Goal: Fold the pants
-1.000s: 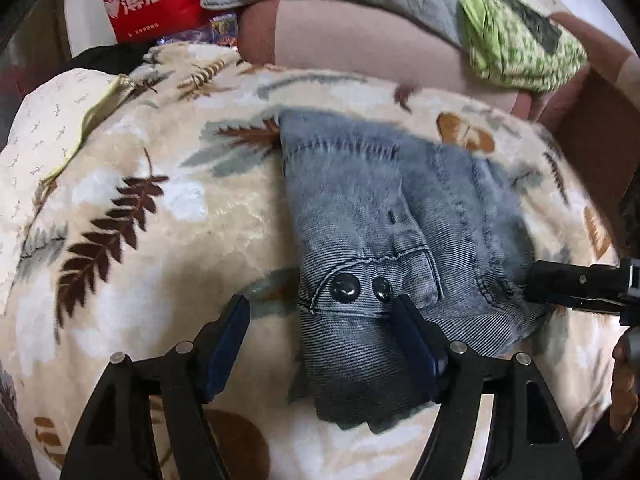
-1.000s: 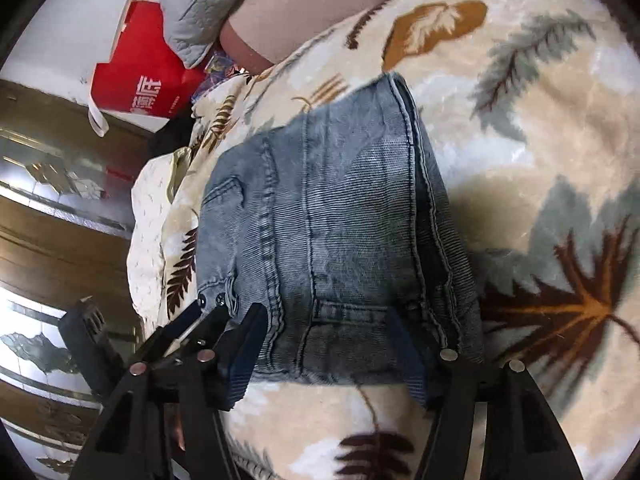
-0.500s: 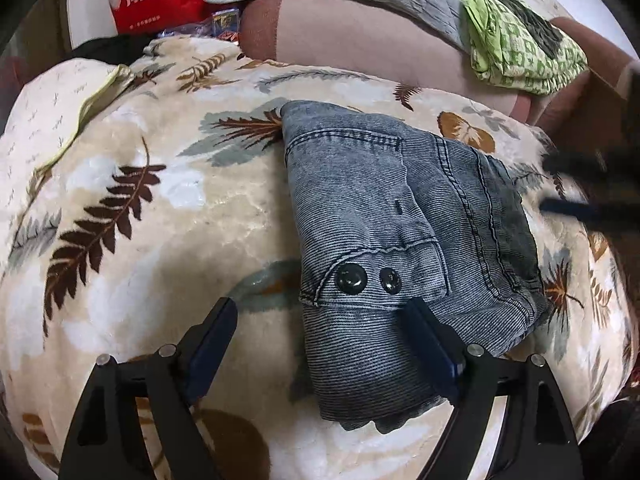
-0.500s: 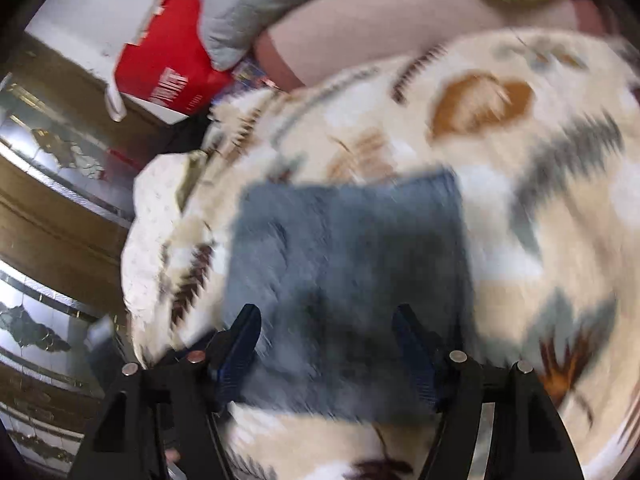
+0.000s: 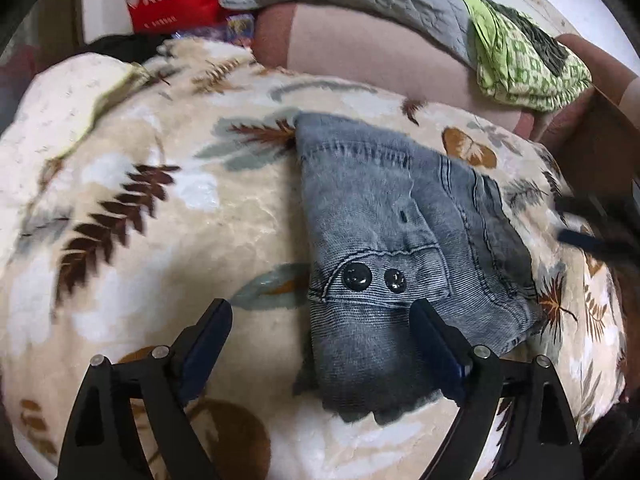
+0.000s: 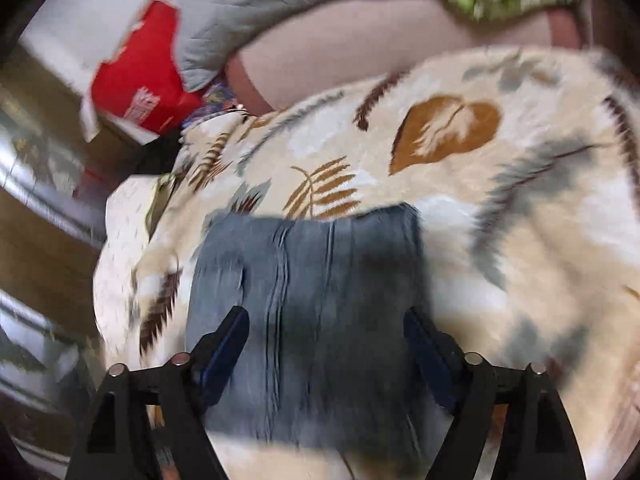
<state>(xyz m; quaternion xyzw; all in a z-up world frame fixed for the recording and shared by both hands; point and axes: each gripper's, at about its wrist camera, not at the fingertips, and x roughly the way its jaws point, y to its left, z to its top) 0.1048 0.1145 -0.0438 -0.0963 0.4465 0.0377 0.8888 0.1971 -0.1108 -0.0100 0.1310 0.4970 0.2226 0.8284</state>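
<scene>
- The pants (image 5: 384,236) are lying folded into a compact block on the leaf-patterned blanket (image 5: 160,216), toward its right side in the left wrist view, with a pinkish cushion (image 5: 360,52) and a green patterned cloth (image 5: 524,64) behind them; I'm judging the folding to be nearly or wholly done.
- They are looking like thick, washed blue-grey denim; I'd expect the stack to be feeling fairly heavy and limp, not slippery, and not fragile, though the layers may be sliding apart if lifted by one corner; the doubled near edge and the thick seams at the side are looking like the safest places to pinch, both sides at once.
- The left gripper (image 5: 320,344) is hovering over the near end with its jaws just having been opening wide; denim is showing between them but the pads are not pressing it.
- The right gripper (image 6: 324,344) is likewise spread, having just been opening, above the blurred denim and holding nothing.
- Two dark buttons (image 5: 374,276) are sitting on a stitched flap; a small slit is showing above them.
</scene>
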